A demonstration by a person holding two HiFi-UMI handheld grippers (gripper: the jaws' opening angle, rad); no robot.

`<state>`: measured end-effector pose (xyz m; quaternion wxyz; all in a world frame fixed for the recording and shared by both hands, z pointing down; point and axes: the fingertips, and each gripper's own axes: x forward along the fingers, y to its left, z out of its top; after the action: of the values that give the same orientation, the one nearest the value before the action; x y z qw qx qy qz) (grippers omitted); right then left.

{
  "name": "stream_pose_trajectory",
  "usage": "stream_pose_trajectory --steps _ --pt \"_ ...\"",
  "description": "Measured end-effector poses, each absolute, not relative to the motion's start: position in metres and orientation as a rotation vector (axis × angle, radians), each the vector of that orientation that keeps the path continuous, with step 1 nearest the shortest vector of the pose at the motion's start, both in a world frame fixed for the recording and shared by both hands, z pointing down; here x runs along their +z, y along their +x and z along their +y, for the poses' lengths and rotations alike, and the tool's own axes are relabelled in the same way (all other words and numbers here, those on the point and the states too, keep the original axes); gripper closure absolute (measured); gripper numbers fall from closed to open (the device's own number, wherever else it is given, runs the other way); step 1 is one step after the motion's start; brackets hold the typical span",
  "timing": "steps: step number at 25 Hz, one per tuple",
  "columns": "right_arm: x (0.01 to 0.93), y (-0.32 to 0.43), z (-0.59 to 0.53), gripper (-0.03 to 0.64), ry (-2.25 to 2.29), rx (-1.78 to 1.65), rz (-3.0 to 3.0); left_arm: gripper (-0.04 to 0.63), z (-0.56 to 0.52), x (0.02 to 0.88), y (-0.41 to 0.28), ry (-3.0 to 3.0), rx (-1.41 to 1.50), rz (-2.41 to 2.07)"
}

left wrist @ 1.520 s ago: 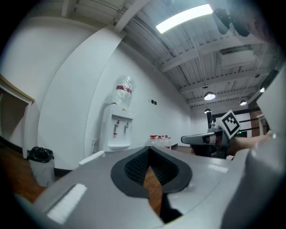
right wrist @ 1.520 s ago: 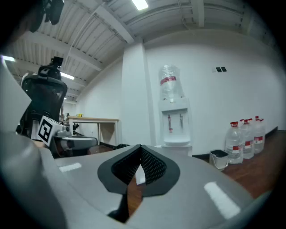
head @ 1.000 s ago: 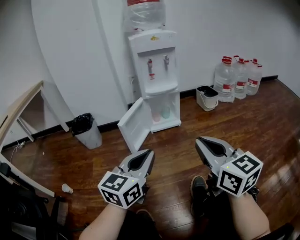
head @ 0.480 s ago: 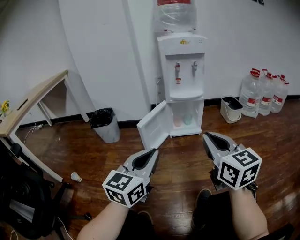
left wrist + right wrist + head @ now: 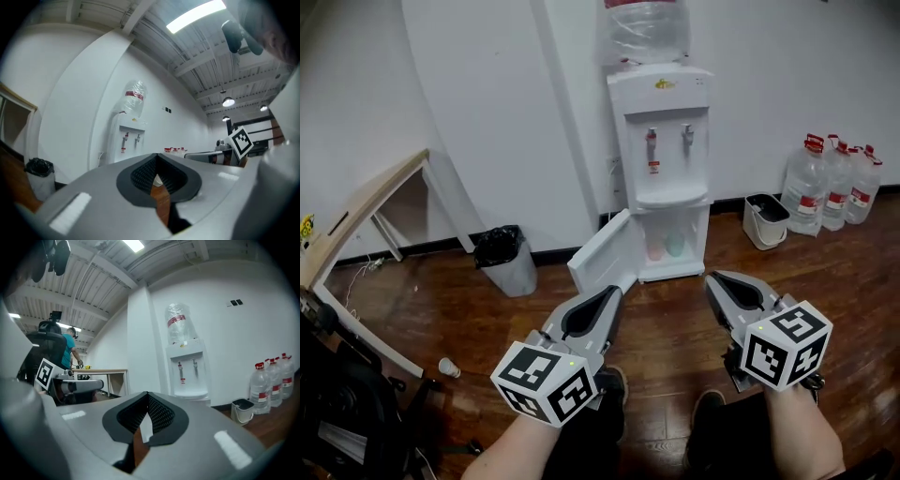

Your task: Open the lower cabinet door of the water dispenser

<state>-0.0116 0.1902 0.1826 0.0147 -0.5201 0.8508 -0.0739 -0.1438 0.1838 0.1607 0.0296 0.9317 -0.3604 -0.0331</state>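
The white water dispenser (image 5: 661, 141) stands against the wall with a bottle on top. Its lower cabinet door (image 5: 602, 253) hangs swung open to the left, and pale cups show inside the cabinet (image 5: 670, 242). My left gripper (image 5: 609, 292) is held level well short of the door, jaws together with nothing in them. My right gripper (image 5: 712, 278) is beside it, also shut and empty. The dispenser (image 5: 129, 140) shows far off beyond the left gripper (image 5: 157, 155) in the left gripper view. The right gripper view shows the dispenser (image 5: 187, 376) beyond the right gripper (image 5: 147, 393).
A black bin (image 5: 506, 258) stands left of the dispenser, and a white pail (image 5: 766, 218) and several water bottles (image 5: 830, 192) to its right. A wooden table (image 5: 356, 220) and dark gear (image 5: 337, 403) fill the left. A paper cup (image 5: 448, 367) lies on the wood floor.
The head view has swung, so the dispenser sits higher and more central. My left gripper has risen a little. Both grippers stay shut and the door stays open.
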Motion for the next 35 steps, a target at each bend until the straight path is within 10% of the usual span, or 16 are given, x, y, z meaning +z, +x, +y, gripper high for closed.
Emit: stream_pose_trajectory --steps 35 --pt "0.176 0.056 -0.042 0.615 -1.532 -0.252 2.636 0.543 -0.015 0.213 -0.097 2.795 -0.016 -1.245"
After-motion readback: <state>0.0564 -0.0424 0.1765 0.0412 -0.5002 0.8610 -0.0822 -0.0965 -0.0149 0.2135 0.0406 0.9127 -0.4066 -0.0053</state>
